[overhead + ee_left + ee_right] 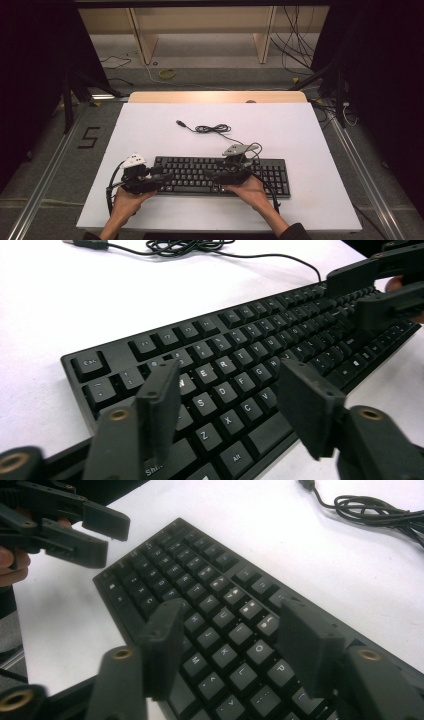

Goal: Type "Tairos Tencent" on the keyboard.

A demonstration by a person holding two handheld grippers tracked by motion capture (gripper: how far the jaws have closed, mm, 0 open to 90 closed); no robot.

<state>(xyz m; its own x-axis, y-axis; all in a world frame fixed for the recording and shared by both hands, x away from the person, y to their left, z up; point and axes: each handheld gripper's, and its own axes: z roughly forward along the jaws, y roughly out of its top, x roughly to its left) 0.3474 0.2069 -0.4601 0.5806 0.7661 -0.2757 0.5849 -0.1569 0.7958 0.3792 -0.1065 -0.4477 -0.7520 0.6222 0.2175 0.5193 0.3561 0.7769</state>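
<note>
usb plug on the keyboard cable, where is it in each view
High view: the usb plug lies on the white table, beyond the keyboard, left of the coiled cable.
Left gripper view: top edge, left.
Right gripper view: top edge, right of centre.
Shared landmark: the coiled cable.

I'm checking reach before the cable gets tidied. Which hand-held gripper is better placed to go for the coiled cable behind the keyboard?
Probably the right hand-held gripper. It hangs open over the keyboard nearer its middle, closer to the coiled cable. The left hand-held gripper, also open, sits at the keyboard's left end, farther away.
</note>
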